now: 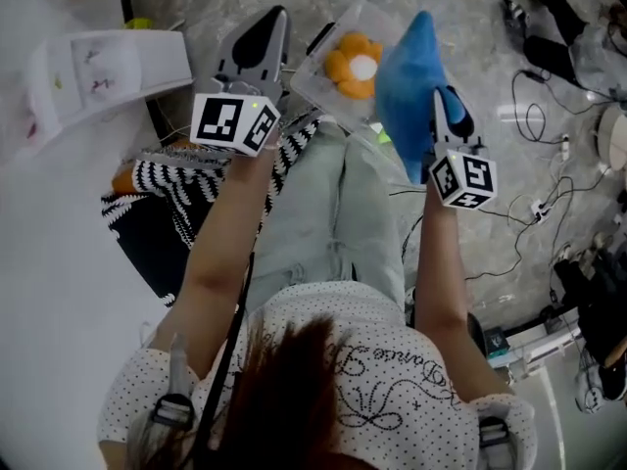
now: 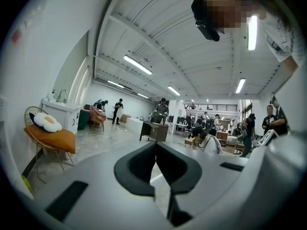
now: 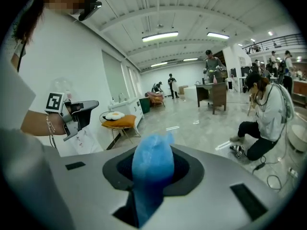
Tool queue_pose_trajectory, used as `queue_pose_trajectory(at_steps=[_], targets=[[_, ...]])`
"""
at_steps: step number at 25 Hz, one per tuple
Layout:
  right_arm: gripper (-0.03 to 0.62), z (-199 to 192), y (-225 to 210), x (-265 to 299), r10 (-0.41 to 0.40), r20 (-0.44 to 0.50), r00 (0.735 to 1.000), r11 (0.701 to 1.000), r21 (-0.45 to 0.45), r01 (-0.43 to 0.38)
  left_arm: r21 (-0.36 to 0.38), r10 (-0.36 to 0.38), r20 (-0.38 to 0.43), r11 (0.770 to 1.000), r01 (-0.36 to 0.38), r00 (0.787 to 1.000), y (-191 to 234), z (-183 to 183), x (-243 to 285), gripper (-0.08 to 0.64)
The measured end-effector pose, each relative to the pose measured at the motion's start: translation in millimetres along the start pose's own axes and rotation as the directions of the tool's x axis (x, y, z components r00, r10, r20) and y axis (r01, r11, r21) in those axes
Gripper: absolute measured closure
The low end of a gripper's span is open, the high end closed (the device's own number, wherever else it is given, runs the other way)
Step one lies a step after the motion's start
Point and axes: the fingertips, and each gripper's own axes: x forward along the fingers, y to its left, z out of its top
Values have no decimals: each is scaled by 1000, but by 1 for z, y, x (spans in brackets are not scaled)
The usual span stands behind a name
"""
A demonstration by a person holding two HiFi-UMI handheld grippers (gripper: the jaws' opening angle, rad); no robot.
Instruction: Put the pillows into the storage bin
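Right hand-held gripper (image 3: pixel 153 176): jaws partly closed, pinching the blue pillow (image 1: pixel 407 81) by one end. Its bulk stands free by the clear storage bin (image 1: pixel 312 78), probably for dropping in. Orange flower pillow (image 1: pixel 355 65) lies inside. Left hand-held gripper (image 2: pixel 156 163): jaws together, empty, held at the bin's other side.

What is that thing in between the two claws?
In the head view, a clear storage bin with an orange flower pillow inside lies between the left claw and the right claw, which grips a blue pillow.
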Motion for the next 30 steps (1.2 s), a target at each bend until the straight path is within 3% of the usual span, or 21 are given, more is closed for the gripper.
queue_pose_trajectory(at_steps=[6, 13, 23, 25, 28, 30], targets=[[488, -77, -35, 32, -7, -74, 997, 994, 111, 15, -51, -43, -98, 998, 38, 994, -18, -80, 19, 555], [488, -165, -64, 66, 4, -131, 991, 988, 155, 16, -70, -80, -166, 995, 69, 983, -33, -167, 40, 555], [488, -285, -108, 128, -40, -143, 989, 934, 346, 87, -87, -104, -202, 992, 88, 974, -32, -269, 60, 555], [486, -311, -115, 134, -51, -139, 989, 905, 411, 105, -109, -129, -178, 988, 111, 976, -35, -282, 63, 555], [474, -360, -138, 141, -86, -130, 988, 810, 568, 145, -121, -137, -173, 986, 117, 975, -37, -305, 67, 555], [459, -402, -152, 140, -90, -178, 980, 754, 631, 184, -128, -138, -180, 985, 116, 974, -38, -320, 68, 555]])
